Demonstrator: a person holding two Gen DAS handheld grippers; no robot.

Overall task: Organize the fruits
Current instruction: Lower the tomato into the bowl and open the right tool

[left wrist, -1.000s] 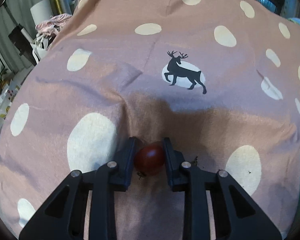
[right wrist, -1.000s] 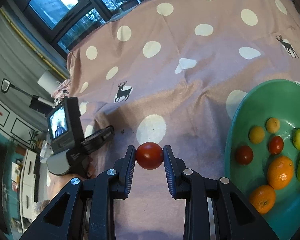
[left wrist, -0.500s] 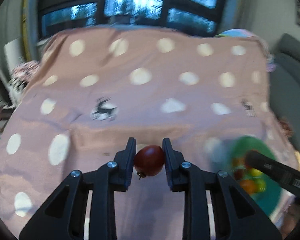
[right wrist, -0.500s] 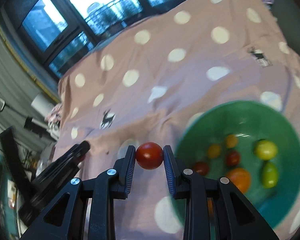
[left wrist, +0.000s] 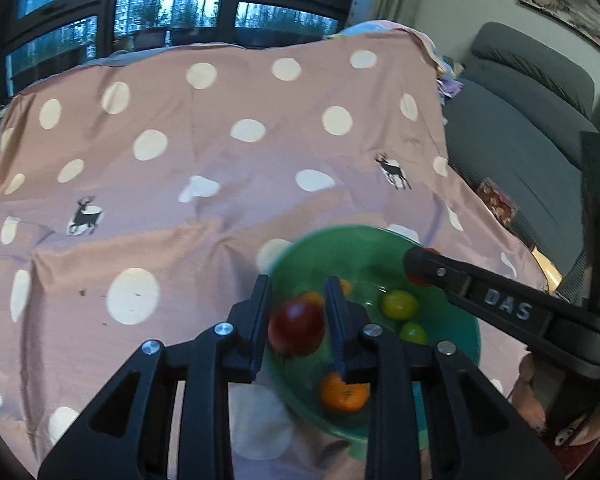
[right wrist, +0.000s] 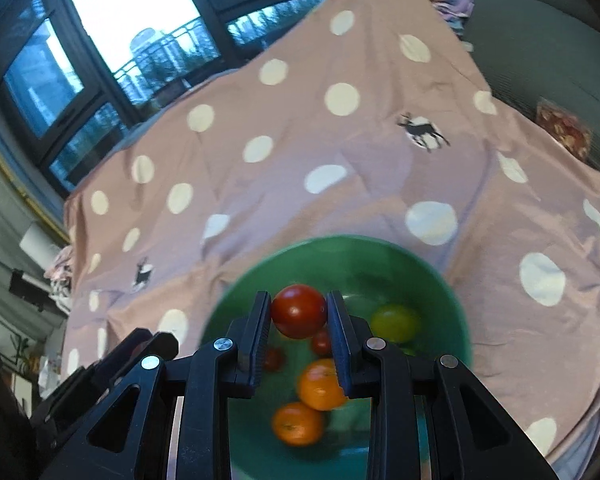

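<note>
While each clamps a tomato above the green bowl (right wrist: 256, 280), the left gripper (left wrist: 296, 326) and right gripper (right wrist: 299, 318) hang over oranges (right wrist: 298, 424), green fruits (right wrist: 394, 322) and small tomatoes (right wrist: 321, 342) inside.

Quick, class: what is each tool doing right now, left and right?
Left tool: shut on a dark red tomato, above the green bowl.
Right tool: shut on a red tomato, also above it.
</note>
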